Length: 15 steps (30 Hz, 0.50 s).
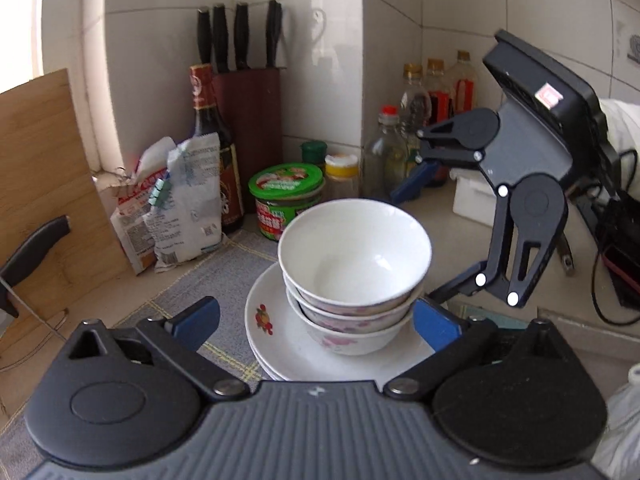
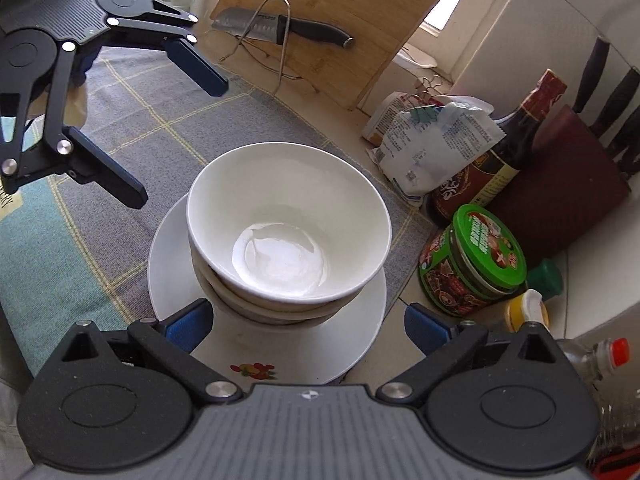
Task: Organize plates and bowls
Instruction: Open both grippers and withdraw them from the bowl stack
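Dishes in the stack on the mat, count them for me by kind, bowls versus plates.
Bowls: 3, nested one inside another
Plates: at least 2, going by the edges visible under the bowls
Total: at least 5 dishes

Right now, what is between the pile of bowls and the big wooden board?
Only the checked cloth lies between the stacked bowls and the wooden board; a wire rack stands at the board. The right wrist view shows it.
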Each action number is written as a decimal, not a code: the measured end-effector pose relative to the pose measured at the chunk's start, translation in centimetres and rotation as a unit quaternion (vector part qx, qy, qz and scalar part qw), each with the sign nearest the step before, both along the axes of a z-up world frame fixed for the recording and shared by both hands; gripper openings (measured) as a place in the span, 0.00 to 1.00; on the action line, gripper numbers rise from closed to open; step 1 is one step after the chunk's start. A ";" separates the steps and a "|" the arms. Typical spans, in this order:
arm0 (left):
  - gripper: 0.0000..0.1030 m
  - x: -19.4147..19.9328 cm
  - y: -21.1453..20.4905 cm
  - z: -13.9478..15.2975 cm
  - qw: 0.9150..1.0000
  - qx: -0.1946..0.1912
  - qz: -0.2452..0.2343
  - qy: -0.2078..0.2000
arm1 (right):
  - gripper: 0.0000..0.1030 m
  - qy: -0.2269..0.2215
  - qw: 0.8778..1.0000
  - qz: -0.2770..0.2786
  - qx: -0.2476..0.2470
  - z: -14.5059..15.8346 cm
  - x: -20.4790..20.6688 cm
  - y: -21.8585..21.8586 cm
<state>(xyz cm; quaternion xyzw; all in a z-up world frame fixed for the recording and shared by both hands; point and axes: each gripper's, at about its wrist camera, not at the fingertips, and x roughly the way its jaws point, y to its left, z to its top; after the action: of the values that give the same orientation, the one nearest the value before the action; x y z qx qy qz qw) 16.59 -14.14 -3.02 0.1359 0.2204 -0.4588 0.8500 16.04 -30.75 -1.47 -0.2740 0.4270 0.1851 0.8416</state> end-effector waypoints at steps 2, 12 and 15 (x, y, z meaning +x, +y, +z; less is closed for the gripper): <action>0.99 -1.1 1.0 0.6 0.999 -0.029 0.027 -0.009 | 1.00 -0.013 0.998 -0.055 -0.008 0.5 -0.6 1.2; 0.99 -4.7 4.3 1.4 0.984 -0.015 0.170 0.051 | 1.00 -0.047 0.927 -0.358 0.106 2.3 -6.6 5.2; 0.99 -5.7 5.3 1.7 0.979 -0.012 0.189 0.078 | 1.00 -0.060 0.904 -0.407 0.116 2.6 -8.6 6.5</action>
<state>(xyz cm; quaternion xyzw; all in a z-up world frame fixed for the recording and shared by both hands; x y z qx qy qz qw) 10.86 -8.83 -1.32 0.0456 0.3020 -0.3019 0.9031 7.42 -24.23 1.14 0.0126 0.4258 -0.1416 0.8936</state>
